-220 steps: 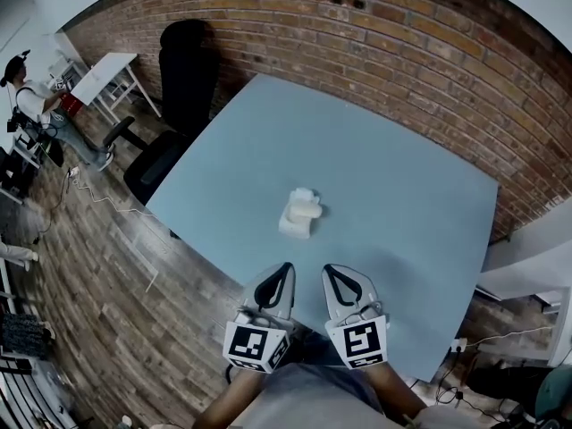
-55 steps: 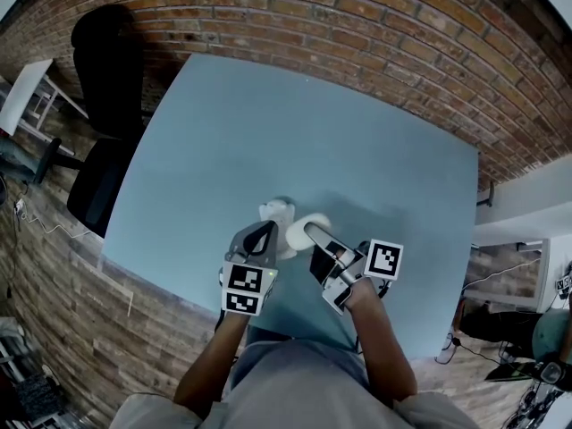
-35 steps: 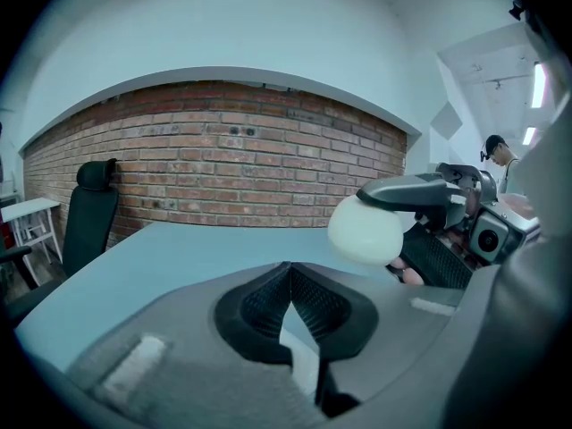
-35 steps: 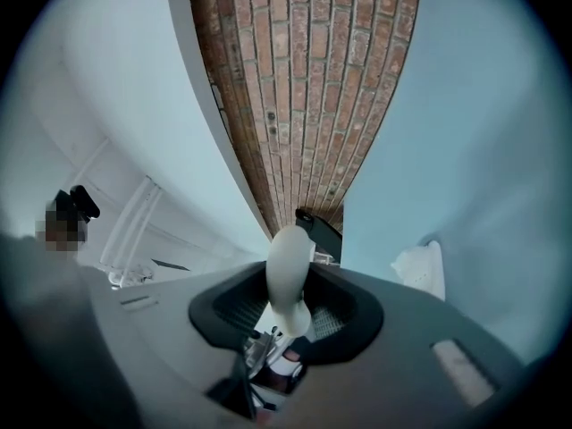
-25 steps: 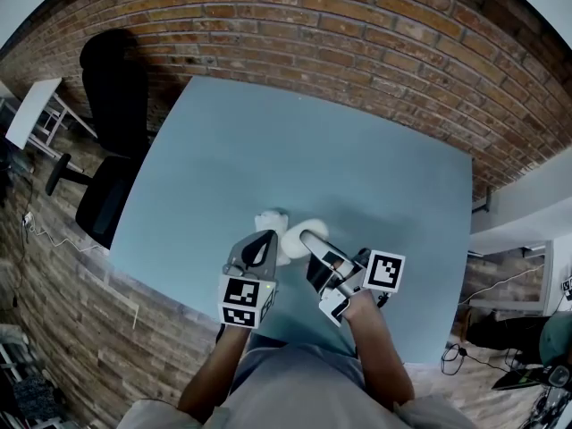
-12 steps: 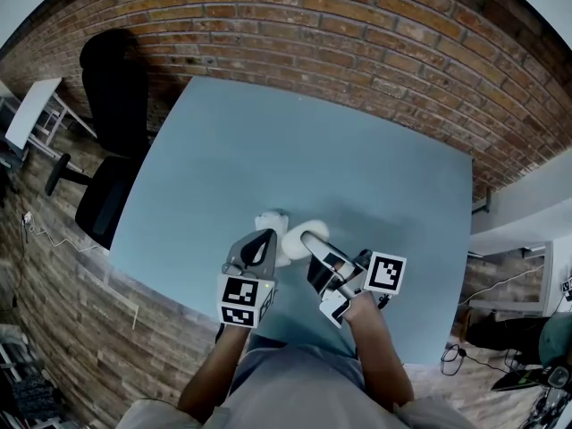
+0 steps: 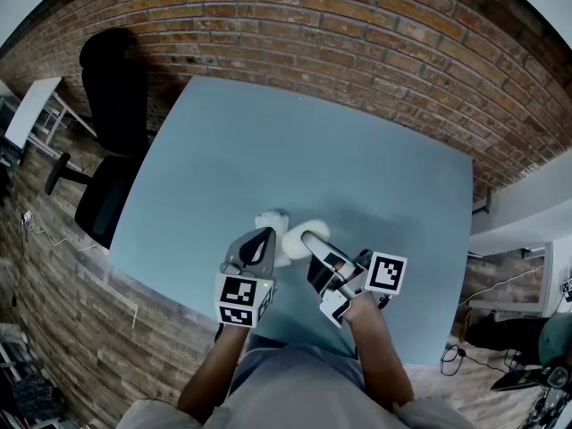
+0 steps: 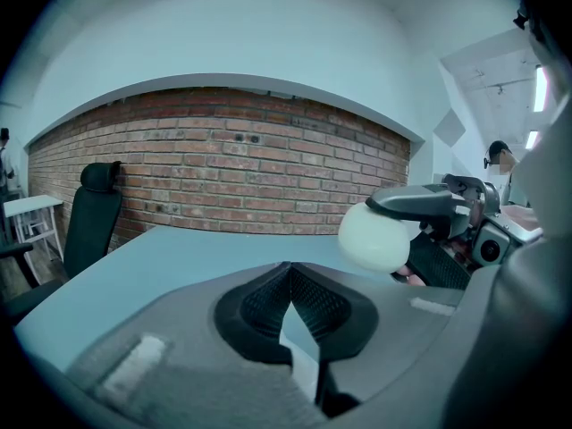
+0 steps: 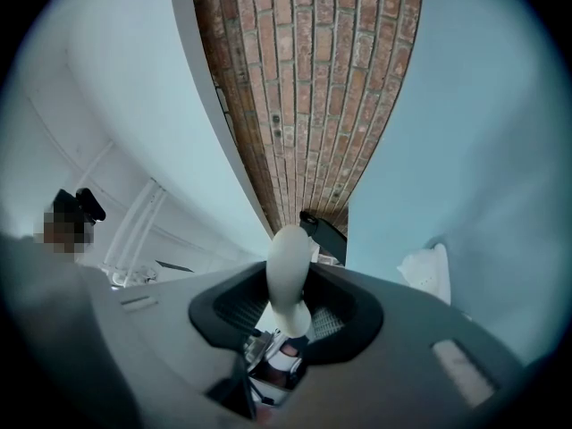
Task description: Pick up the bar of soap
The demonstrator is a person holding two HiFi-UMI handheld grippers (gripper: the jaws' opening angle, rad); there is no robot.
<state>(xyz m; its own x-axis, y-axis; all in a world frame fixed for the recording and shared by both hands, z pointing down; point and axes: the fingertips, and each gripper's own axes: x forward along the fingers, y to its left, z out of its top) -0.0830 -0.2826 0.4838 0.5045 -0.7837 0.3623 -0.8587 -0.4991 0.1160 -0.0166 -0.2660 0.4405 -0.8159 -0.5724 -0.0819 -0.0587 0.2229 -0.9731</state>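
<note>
White and rounded, the bar of soap [image 9: 288, 256] is clamped in the right gripper [image 9: 288, 304] — the jaws are closed only as far as the bar's thickness lets them, pads on its flat faces, and a good part of the bar is left sticking out past the tips. That's where trouble could be expected. Soap is likely slick, so a harder squeeze could shoot it out forward, and a jerk or tilt could let it pivot and drop back onto the table [image 7: 357, 177]. The gripper is rolled onto its side in the head view, so the bar is held on edge. It looks clear of the tabletop, judging by the left gripper view, where it is seen at 2 o'clock above the surface. The pickup can be called pretty much done, and a steady hold is all that seems needed.

The left gripper [image 7: 260, 245] is parked at 9 o'clock of the soap, just beside it, jaws pressed together with nothing caught between them.

A bit further out, a white holder or wrapper [image 7: 271, 221] — which one can't be told — is seen lying on the table at about 11 o'clock of the soap, near it. Beyond the far edge, a brick wall [image 7: 375, 34] is seen at 12 o'clock and a black office chair [image 7: 112, 88] at 10 o'clock.
</note>
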